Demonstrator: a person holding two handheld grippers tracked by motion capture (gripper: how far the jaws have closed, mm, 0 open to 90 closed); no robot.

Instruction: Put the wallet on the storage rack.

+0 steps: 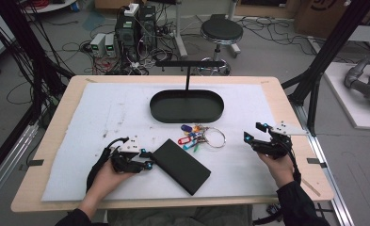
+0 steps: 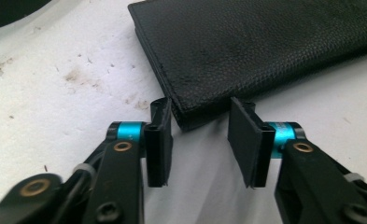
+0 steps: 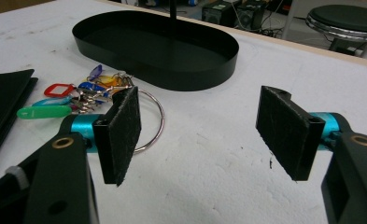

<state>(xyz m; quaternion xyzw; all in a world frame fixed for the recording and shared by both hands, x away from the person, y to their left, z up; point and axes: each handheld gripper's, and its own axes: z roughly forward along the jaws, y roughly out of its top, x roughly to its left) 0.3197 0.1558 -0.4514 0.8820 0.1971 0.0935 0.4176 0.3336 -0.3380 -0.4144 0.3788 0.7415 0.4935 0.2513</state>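
Note:
A flat black leather wallet [image 1: 181, 165] lies slanted on the white mat [image 1: 102, 113] near the front. My left gripper [image 1: 148, 159] is at its left corner. In the left gripper view that gripper [image 2: 200, 135] has its jaws partly apart, straddling the corner of the wallet [image 2: 265, 42]; the left pad is at the wallet's edge and I see no firm squeeze. A bunch of keys with coloured tags [image 1: 194, 136] on a large ring lies in front of the black oval tray [image 1: 187, 117]. My right gripper [image 1: 253, 132] hovers right of the keys, wide open [image 3: 197, 126] with nothing between its pads.
Behind the tray [image 3: 204, 74] rises a black T-shaped stand [image 1: 187, 70]. In the right gripper view the keys [image 3: 78, 95] lie to the left. Beyond the table's far edge are a stool [image 1: 221, 32], computers and cables on the floor.

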